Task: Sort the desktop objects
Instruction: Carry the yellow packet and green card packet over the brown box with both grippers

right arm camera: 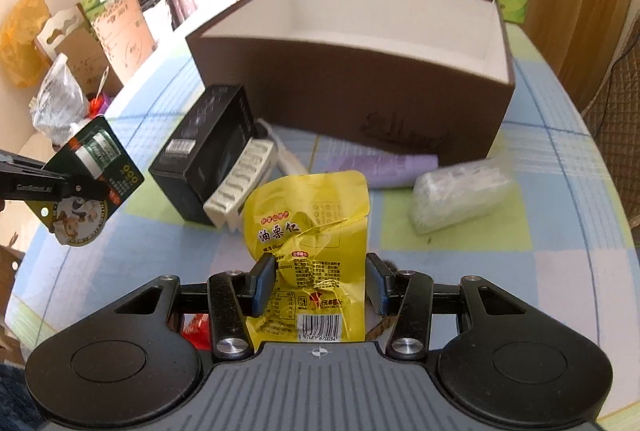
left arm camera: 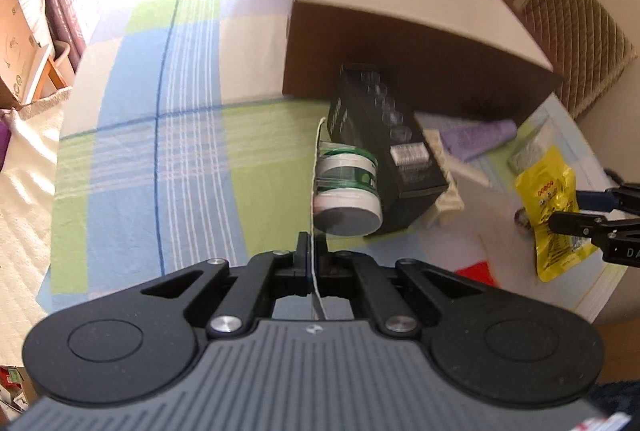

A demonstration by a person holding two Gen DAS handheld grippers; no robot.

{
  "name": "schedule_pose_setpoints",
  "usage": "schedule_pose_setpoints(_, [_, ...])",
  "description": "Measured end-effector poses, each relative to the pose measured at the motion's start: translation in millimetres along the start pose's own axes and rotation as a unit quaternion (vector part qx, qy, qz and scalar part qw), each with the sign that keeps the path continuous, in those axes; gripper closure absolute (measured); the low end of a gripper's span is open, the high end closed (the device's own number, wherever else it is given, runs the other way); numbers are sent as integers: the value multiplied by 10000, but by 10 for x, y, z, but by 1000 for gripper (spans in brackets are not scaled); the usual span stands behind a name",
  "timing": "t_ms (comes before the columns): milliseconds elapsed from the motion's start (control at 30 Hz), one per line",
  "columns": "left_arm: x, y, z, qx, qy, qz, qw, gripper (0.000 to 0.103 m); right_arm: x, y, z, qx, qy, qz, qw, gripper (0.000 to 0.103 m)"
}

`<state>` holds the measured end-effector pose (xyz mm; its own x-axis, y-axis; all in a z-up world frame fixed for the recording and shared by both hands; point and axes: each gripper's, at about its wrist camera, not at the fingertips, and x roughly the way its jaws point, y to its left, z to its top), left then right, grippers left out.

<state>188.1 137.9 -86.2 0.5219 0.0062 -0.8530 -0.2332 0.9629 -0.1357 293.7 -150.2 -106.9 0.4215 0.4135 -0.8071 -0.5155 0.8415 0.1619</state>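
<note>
— At the left edge of the desk (right arm camera: 560, 159), what is recorded?
— The left claw (left arm camera: 311, 245) is raised above the checked cloth, its jaws pinched narrow on the edge of a blister card (right arm camera: 94, 183). The card carries a small green-and-white roll (left arm camera: 347, 187); from the left wrist view the card shows edge-on, so only the roll is plain.

— Moving toward the centre?
— A black box (right arm camera: 208, 167) lies on the cloth, tilted, with a white ribbed plastic piece (right arm camera: 244, 183) touching its near side. Behind both stands a brown box (right arm camera: 360, 91), open at the top, white inside, nothing visible in it.

— And the right claw?
— The right claw (right arm camera: 320, 283) stands fairly wide, one pad on each side of a yellow snack pouch (right arm camera: 316, 231). Whether the pads actually press the pouch, I cannot tell. The pouch sits in front of the brown box, near the black box.

— Further right?
— A lilac tube (right arm camera: 400, 167) lies just before the brown box wall. Beside it, nearer the desk edge, rests a clear bag of white items (right arm camera: 460, 191).
</note>
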Motion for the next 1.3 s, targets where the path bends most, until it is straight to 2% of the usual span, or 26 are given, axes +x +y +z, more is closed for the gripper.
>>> schedule_pose_setpoints(200, [-225, -11, 198, -184, -383, 31, 9991, 103, -112, -106, 193, 18, -234, 90, 9997, 58])
schedule_pose_setpoints(400, [-338, -93, 518, -117, -784, -71, 9968, 103, -259, -265, 453, 38, -522, 167, 9985, 58])
schedule_pose_setpoints(600, [-340, -220, 929, 15, -1136, -228, 9933, 103, -372, -388, 783, -4, -907, 138, 9958, 58])
schedule_pose_setpoints(800, [-227, -362, 1381, 242, -1330, -308, 9903, 103, -363, -534, 1166, -56, -1151, 3, 9933, 58])
schedule_pose_setpoints(1033, [140, -480, 1904, 356, -1261, -296, 9909, 103, -160, -738, 1561, 49, -1181, -138, 9929, 58])
schedule_pose_setpoints(1300, [740, -545, 2275, 381, -837, -162, 9956, 103, 177, -907, 1907, 59, -948, -354, 9949, 58])
